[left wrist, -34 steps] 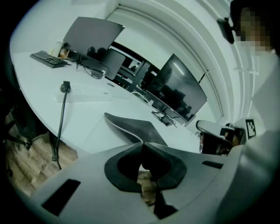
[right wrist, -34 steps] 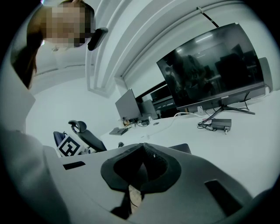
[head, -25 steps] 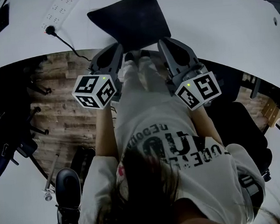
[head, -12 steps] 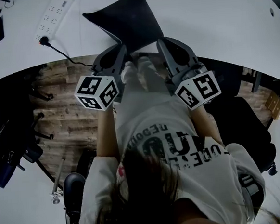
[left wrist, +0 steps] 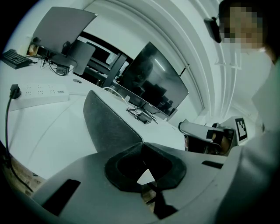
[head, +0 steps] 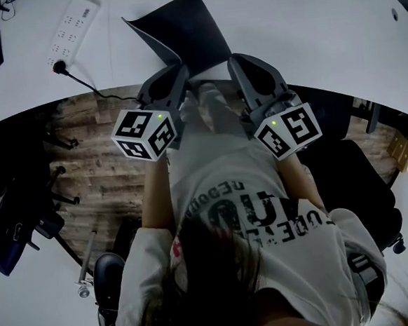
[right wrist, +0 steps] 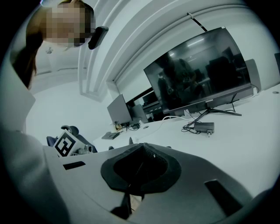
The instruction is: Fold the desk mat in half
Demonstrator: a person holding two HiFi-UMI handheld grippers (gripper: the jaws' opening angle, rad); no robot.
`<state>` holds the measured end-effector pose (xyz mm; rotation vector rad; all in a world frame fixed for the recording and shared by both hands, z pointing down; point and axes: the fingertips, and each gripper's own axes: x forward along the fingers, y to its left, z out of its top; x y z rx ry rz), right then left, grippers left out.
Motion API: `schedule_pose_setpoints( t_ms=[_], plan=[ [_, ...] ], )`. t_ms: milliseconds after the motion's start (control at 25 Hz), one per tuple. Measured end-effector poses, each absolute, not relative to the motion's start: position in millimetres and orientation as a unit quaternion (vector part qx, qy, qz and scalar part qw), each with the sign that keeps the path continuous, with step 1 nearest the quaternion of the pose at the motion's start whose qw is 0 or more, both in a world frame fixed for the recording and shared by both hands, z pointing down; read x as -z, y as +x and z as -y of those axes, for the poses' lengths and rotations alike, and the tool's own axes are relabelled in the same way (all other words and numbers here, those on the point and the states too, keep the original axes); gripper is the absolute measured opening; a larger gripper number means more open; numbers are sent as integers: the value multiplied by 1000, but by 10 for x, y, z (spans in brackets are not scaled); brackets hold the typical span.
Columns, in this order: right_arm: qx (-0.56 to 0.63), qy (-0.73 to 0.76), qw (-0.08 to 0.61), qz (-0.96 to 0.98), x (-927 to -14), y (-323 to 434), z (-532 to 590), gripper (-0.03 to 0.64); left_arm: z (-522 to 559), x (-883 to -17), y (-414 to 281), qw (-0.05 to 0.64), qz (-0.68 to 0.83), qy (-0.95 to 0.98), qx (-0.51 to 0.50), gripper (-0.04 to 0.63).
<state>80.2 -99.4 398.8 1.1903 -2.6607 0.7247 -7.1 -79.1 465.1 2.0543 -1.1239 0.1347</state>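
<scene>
Holding the desk mat (head: 186,30) by its raised near edge, left hand-held gripper (head: 178,69) plainly pinching one corner and right hand-held gripper (head: 235,61) pressed together, seemingly on the other, with the far edge out on the table (head: 305,24) straight ahead of both.

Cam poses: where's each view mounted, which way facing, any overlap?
Head view: on the person's head, steeply down at table, desk mat, left hand-held gripper, right hand-held gripper; hair, shirt, forearms show.
Left gripper view: on the left hand-held gripper, along its jaws toward the monitor; shirt at right.
Right gripper view: on the right hand-held gripper, along its jaws toward the monitor; shirt at left.
Shared: both gripper views see the monitor; head and left gripper views see the desk mat.
</scene>
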Motion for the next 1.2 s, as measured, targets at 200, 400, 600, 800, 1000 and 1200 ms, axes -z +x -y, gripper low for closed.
schedule_pose_setpoints(
  t_ms=[200, 400, 600, 800, 1000, 1200],
  plan=[
    [-242, 396, 69, 883, -3997, 878, 1044, -6, 848, -4654, 34, 390, 440, 808, -53, 12],
    [-243, 396, 67, 883, -3993, 969, 1094, -6, 904, -4645, 178, 391, 435, 809, -53, 12],
    [-244, 395, 65, 883, -3997, 1048, 1151, -6, 956, -4659, 314, 395, 432, 809, -55, 12],
    [-246, 394, 64, 883, -4004, 1112, 1194, -6, 1003, -4690, 457, 401, 427, 808, -61, 12],
    [-247, 395, 62, 883, -4005, 1194, 1231, -6, 1051, -4744, 619, 409, 424, 805, -69, 12],
    [-249, 397, 61, 881, -4017, 1267, 1257, -6, 1102, -4825, 792, 423, 421, 798, -80, 12]
  ],
)
